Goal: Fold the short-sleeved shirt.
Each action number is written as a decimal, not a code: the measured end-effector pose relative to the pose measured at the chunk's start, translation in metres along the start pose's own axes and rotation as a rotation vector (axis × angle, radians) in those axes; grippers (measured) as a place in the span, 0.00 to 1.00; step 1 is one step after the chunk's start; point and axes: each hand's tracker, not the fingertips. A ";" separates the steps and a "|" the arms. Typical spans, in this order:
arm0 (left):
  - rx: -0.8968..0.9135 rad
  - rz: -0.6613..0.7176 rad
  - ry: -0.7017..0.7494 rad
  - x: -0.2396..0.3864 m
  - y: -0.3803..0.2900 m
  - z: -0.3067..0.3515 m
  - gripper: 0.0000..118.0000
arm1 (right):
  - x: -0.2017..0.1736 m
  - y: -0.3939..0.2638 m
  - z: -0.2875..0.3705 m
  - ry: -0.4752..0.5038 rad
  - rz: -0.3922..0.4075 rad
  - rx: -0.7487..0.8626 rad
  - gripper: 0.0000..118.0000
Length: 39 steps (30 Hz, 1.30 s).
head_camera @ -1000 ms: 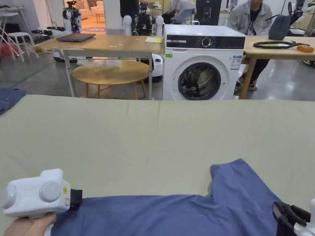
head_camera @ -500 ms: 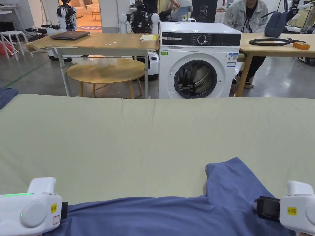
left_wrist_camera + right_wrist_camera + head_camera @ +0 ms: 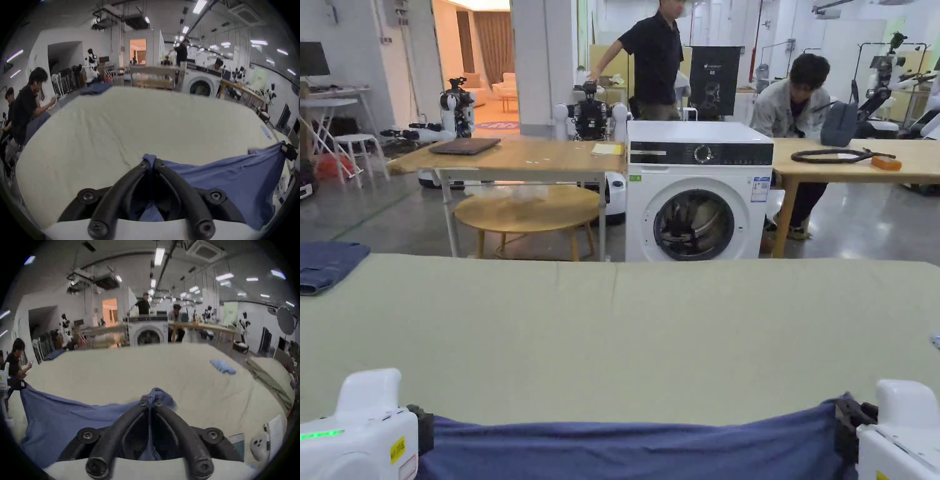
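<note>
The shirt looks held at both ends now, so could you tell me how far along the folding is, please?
Done: both grippers are clamped on the shirt, left gripper and right gripper at opposite ends. In hand: it hangs stretched between them above the bed. Left: every fold; no crease shows yet.

The shirt [image 3: 625, 447] was plain blue, without pattern. The sheet [image 3: 612, 331] under it was pale green. Each claw, left [image 3: 151, 162] and right [image 3: 150, 403], was black on a white body.
</note>
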 end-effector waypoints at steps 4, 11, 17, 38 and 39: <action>0.146 0.035 -0.014 -0.010 0.023 0.074 0.00 | 0.007 0.040 0.061 0.012 -0.019 0.132 0.00; 0.377 0.058 -0.009 -0.030 0.087 0.176 0.00 | 0.020 0.123 0.153 0.007 -0.037 0.353 0.00; 0.449 0.089 -0.044 -0.025 0.168 0.213 0.00 | 0.014 0.206 0.182 0.016 -0.036 0.463 0.00; 0.552 0.193 -0.056 0.023 0.356 0.036 0.00 | -0.011 0.370 -0.019 -0.004 -0.086 0.634 0.00; 0.563 0.204 -0.056 0.024 0.356 0.028 0.00 | -0.011 0.371 -0.024 -0.005 -0.087 0.649 0.00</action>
